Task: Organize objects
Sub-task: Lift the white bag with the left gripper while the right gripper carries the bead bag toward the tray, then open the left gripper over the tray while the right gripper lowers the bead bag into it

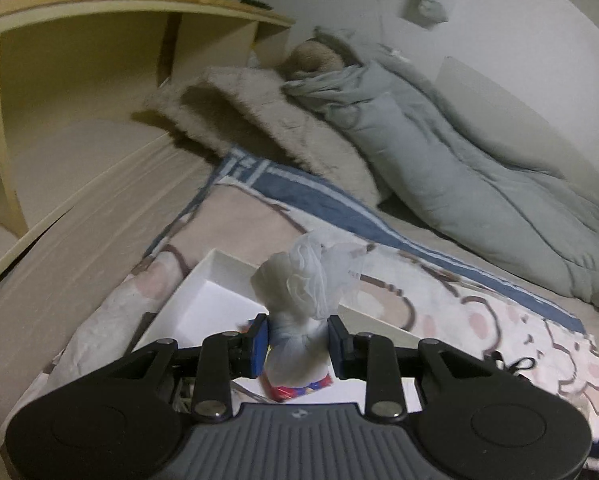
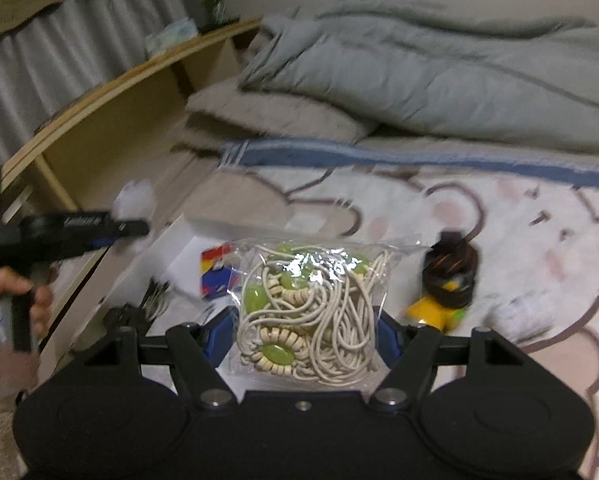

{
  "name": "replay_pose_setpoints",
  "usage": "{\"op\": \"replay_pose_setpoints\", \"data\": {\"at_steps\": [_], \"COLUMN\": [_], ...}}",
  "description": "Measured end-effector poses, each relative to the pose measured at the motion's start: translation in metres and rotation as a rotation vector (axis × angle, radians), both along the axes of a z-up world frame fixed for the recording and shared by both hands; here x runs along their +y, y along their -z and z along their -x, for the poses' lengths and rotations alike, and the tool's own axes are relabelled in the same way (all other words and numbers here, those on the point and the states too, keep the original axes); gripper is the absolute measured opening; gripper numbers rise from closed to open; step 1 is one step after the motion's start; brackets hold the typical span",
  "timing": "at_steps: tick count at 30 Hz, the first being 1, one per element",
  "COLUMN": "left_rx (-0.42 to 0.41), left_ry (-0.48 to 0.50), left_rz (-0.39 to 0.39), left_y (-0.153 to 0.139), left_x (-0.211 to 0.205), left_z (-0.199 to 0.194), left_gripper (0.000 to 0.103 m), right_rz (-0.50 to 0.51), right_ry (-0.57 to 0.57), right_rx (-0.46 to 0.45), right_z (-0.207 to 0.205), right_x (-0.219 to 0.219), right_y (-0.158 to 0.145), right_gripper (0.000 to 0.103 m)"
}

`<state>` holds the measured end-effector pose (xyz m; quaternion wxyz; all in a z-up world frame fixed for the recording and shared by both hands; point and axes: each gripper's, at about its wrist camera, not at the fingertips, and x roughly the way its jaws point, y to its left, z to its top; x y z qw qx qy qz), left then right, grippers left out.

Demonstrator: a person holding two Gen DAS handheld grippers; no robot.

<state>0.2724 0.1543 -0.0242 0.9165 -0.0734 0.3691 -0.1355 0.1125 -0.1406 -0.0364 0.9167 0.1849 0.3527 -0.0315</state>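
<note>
My left gripper (image 1: 297,346) is shut on a crumpled white plastic bag (image 1: 307,292), held above a shallow white box (image 1: 203,300) on the bed. A red and blue packet (image 1: 299,392) lies in the box under the bag. My right gripper (image 2: 303,334) is shut on a clear bag of cream cords with green beads (image 2: 307,312). In the right wrist view the left gripper (image 2: 127,226) comes in from the left, gripped by a hand (image 2: 7,300), with the white bag (image 2: 133,200) at its tip over the white box (image 2: 183,256). The red and blue packet (image 2: 217,276) shows there too.
A patterned blanket (image 2: 499,220) covers the bed. A black and yellow object (image 2: 447,284) lies right of the box, and black cables (image 2: 139,304) on its left. A grey duvet (image 2: 419,76), a beige pillow (image 1: 267,128) and a wooden shelf unit (image 1: 99,60) stand behind.
</note>
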Motion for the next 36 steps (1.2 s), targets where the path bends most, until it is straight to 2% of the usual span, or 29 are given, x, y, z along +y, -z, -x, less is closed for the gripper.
{"op": "replay_pose_setpoints", "data": {"at_steps": [5, 9, 14, 17, 20, 24, 26, 28, 32, 36], "left_rx": [0.036, 0.063, 0.076, 0.080, 0.087, 0.100, 0.109, 0.124, 0.125, 0.123], "left_ry": [-0.027, -0.064, -0.161, -0.189, -0.188, -0.158, -0.143, -0.129, -0.116, -0.113], "left_rz": [-0.018, 0.003, 0.013, 0.022, 0.039, 0.021, 0.012, 0.005, -0.008, 0.000], "left_y": [0.017, 0.030, 0.038, 0.038, 0.035, 0.031, 0.029, 0.028, 0.024, 0.022], "left_x": [0.009, 0.018, 0.035, 0.043, 0.047, 0.043, 0.041, 0.040, 0.040, 0.042], "left_z": [-0.017, -0.028, -0.036, -0.036, -0.034, -0.031, -0.028, -0.026, -0.019, -0.015], "left_gripper": [0.032, 0.034, 0.056, 0.064, 0.064, 0.064, 0.064, 0.064, 0.065, 0.066], "right_rz": [-0.072, -0.070, -0.079, -0.098, -0.120, -0.134, -0.145, -0.148, -0.078, -0.079], "right_ry": [-0.026, -0.043, -0.058, -0.060, -0.055, -0.054, -0.071, -0.104, -0.103, -0.077], "right_rx": [0.076, 0.104, 0.139, 0.165, 0.191, 0.225, 0.235, 0.238, 0.238, 0.235], "right_z": [-0.022, -0.043, -0.063, -0.071, -0.075, -0.077, -0.078, -0.077, -0.071, -0.067], "right_x": [0.022, 0.040, 0.059, 0.066, 0.073, 0.083, 0.089, 0.095, 0.100, 0.094], "right_y": [0.018, 0.025, 0.034, 0.041, 0.048, 0.057, 0.060, 0.060, 0.056, 0.052], "right_gripper": [0.071, 0.071, 0.071, 0.071, 0.071, 0.072, 0.076, 0.093, 0.094, 0.094]}}
